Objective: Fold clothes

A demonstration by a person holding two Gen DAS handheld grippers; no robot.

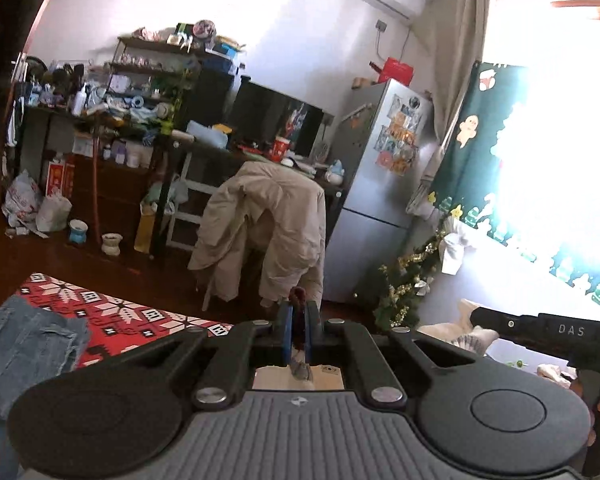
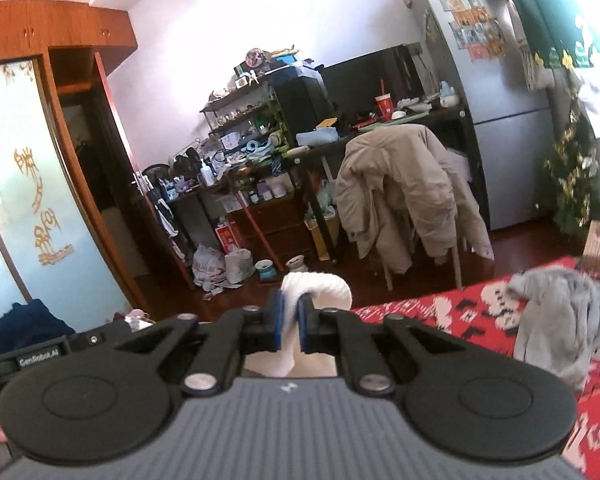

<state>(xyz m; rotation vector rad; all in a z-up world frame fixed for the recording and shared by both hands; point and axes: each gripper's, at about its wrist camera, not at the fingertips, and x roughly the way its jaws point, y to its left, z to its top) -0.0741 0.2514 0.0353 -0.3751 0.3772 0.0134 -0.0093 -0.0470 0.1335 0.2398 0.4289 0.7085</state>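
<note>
My left gripper (image 1: 298, 314) is shut on a thin fold of dark reddish-brown cloth (image 1: 299, 298) that pokes up between its blue pads; a grey bit hangs below. My right gripper (image 2: 291, 310) is shut on a white ribbed knit garment (image 2: 320, 288), which bulges above the pads and hangs down behind them. Both are held up in the air, facing the room. Folded blue jeans (image 1: 24, 352) lie on the red patterned bedspread (image 1: 112, 312) at lower left. A crumpled grey garment (image 2: 560, 312) lies on the same spread (image 2: 420, 312) at the right.
A chair draped with a beige coat (image 1: 264, 220) stands ahead, in front of a cluttered desk and shelves (image 1: 140, 92). A silver fridge (image 1: 380, 184) is at the right, a wardrobe with a glass door (image 2: 24, 200) at the left. The other gripper's body (image 1: 548, 332) shows at right.
</note>
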